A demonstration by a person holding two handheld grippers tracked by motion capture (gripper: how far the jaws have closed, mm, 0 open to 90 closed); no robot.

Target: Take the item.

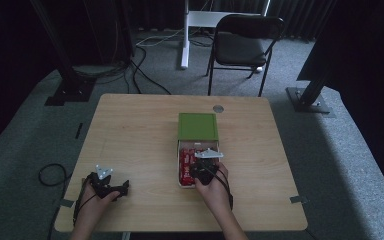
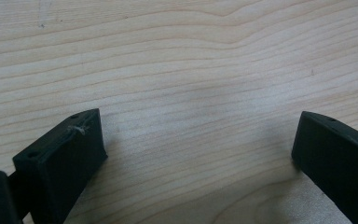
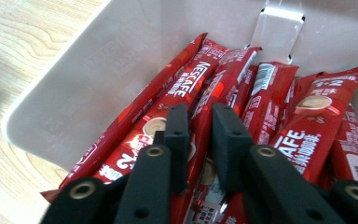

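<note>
A white box (image 1: pixel 180 165) with a green lid (image 1: pixel 197 126) slid half back sits mid-tabletop (image 1: pixel 130 135). The right gripper (image 3: pixel 199 122) dips inside, fingers (image 3: pixel 178 135) nearly together, pinching one red coffee stick (image 3: pixel 200 100) whose long axis runs straight ahead of them. The left gripper (image 2: pixel 198 140), fingers spread, rests well apart.

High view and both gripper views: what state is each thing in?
Box: open, full of red sachets.
Lid: slid back, partly over the box.
Sachet: pinched between the right gripper's jaws.
Right gripper: shut on the sachet.
Left gripper: open, over bare table.
</note>
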